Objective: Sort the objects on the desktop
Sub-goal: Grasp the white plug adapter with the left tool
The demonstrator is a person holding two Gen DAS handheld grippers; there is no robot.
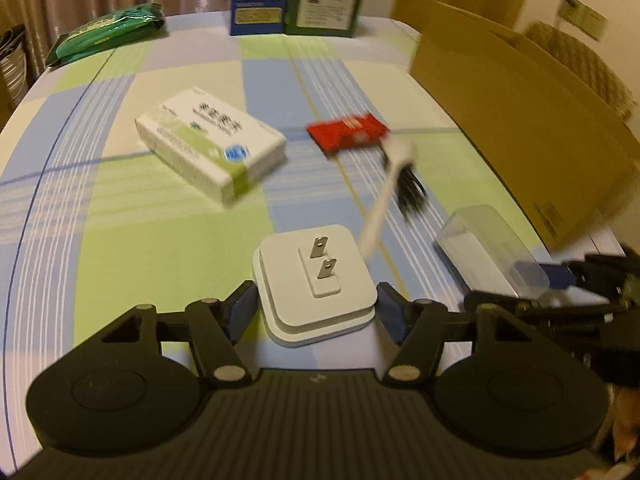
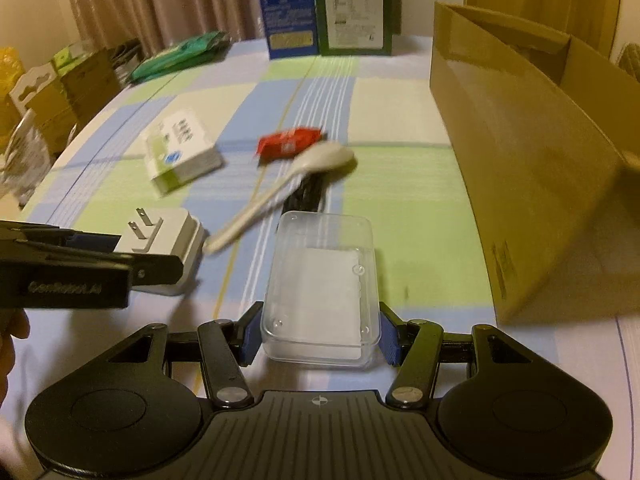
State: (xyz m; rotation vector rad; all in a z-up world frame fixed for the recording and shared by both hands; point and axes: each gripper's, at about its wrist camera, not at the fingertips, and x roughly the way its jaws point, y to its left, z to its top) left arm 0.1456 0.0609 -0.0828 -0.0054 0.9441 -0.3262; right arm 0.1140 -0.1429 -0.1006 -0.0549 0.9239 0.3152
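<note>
I have both grippers down on the checked blue-and-green tablecloth (image 2: 400,184), each framing its own object. The left gripper (image 1: 316,306) has its blue pads on either side of the white square plug adapter with two metal prongs (image 1: 316,284); the pads sit at or just beside its edges, and I cannot tell whether they bear on it yet. The right gripper (image 2: 320,334) straddles the clear rectangular plastic box (image 2: 322,284) the same way, pads close at both sides, grip unconfirmed.

So I judge the step as a double pick-up, with the tall brown cardboard box (image 2: 520,160) at two o'clock the likely destination (my guess).

Further out lie a white plastic spoon (image 2: 280,188) at twelve o'clock over a black item I cannot identify, a red snack wrapper (image 2: 290,142) just beyond it, and a white-and-green medicine carton (image 2: 182,152) at eleven o'clock.

Next I'd confirm firm squeezes, lift straight up, then swing right, keeping the two grippers from colliding, since they work close together.
</note>
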